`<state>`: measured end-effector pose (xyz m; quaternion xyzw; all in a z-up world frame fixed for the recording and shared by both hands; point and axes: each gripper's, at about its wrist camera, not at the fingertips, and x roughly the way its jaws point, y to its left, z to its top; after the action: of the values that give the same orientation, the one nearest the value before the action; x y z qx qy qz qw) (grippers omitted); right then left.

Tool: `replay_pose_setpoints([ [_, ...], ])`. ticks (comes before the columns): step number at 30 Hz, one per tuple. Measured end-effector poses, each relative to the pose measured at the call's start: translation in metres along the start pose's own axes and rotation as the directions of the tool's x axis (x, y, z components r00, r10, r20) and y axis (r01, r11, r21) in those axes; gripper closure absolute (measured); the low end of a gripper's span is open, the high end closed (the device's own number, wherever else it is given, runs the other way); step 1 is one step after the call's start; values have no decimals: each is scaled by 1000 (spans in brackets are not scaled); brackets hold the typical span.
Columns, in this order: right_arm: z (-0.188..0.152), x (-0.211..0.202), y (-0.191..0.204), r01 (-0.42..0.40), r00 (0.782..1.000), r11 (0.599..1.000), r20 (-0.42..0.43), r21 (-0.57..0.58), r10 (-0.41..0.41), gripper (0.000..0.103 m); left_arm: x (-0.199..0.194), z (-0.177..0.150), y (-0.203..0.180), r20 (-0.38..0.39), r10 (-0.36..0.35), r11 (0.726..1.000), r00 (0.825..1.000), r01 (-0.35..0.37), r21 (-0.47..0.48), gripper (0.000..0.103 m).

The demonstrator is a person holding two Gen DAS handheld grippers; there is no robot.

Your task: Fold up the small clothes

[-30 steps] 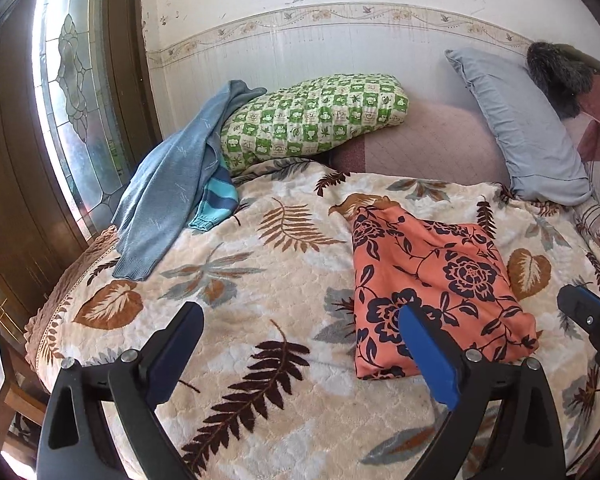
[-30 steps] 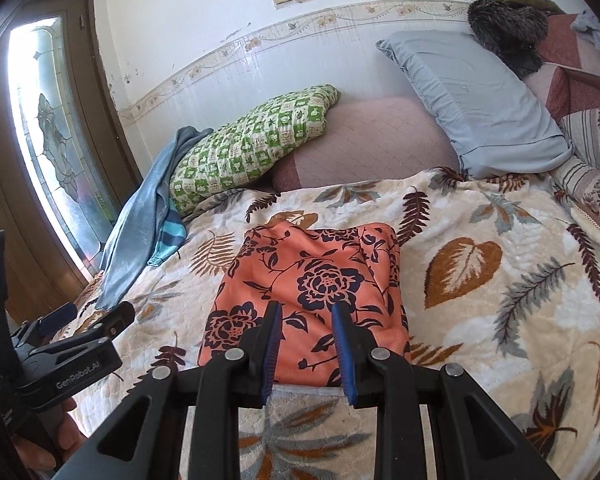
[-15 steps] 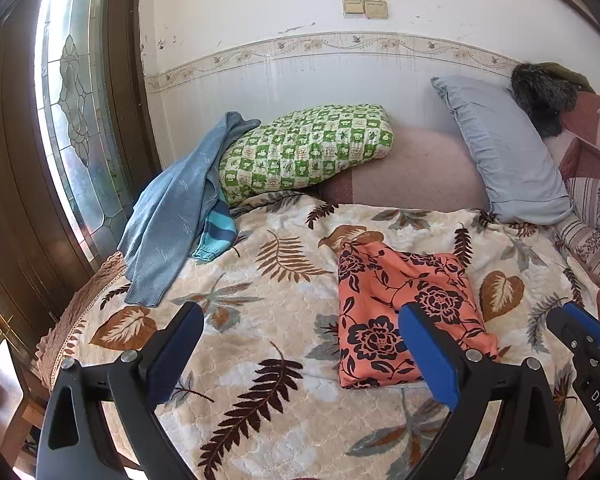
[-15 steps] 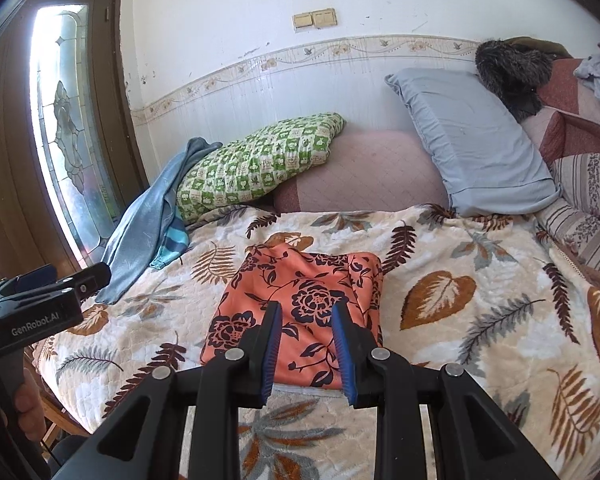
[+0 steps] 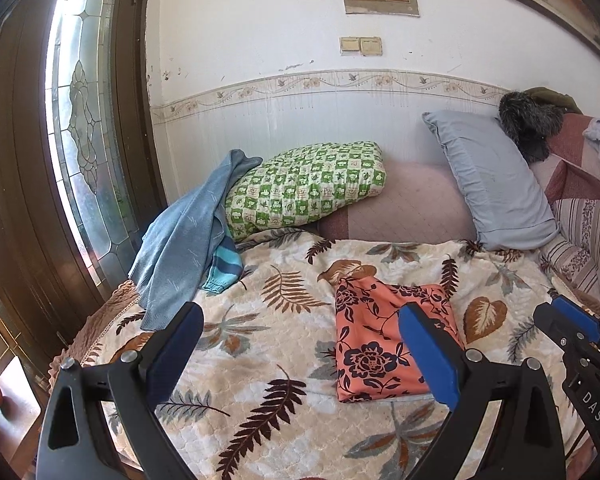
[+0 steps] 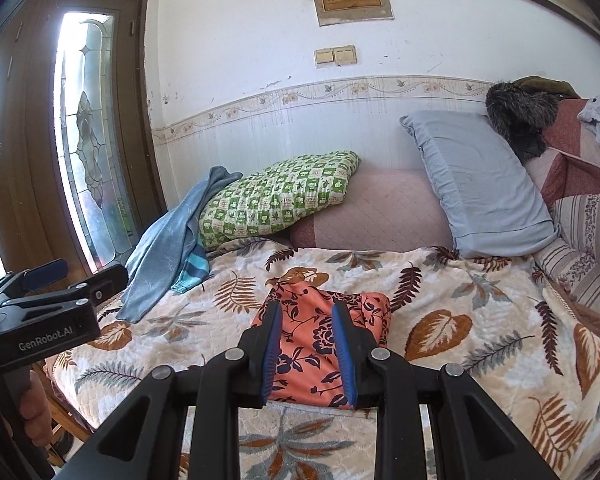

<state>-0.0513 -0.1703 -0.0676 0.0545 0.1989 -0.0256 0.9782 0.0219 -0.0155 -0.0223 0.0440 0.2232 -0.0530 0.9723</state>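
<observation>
Leaf-patterned blanket [image 5: 260,364] covers the bed. Grey pillow [image 5: 496,184] leans at far right; green checked pillow [image 5: 304,188] lies at far centre, with a blue garment [image 5: 180,248] draped to its left. Folded orange floral garment [image 5: 380,344] lies flat on the blanket, near centre. Left gripper [image 5: 300,356], jaws spread wide, holds nothing. Right gripper [image 6: 308,354], jaws narrowly parted, holds nothing, above the garment's near edge.

We see bare blanket [image 5: 260,364] left & right of folded cloth [image 5: 380,344]; blue sweater [image 5: 184,248] and pillows [image 6: 276,200] block far edge.
</observation>
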Motion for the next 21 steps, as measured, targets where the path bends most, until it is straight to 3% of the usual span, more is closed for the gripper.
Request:
replay_pose_setpoints([
  [21, 4, -6, 15, -5, 1000, 999, -6, -44, 5, 74, -12, 2, 11, 11, -35, 999, 999, 35, -12, 5],
])
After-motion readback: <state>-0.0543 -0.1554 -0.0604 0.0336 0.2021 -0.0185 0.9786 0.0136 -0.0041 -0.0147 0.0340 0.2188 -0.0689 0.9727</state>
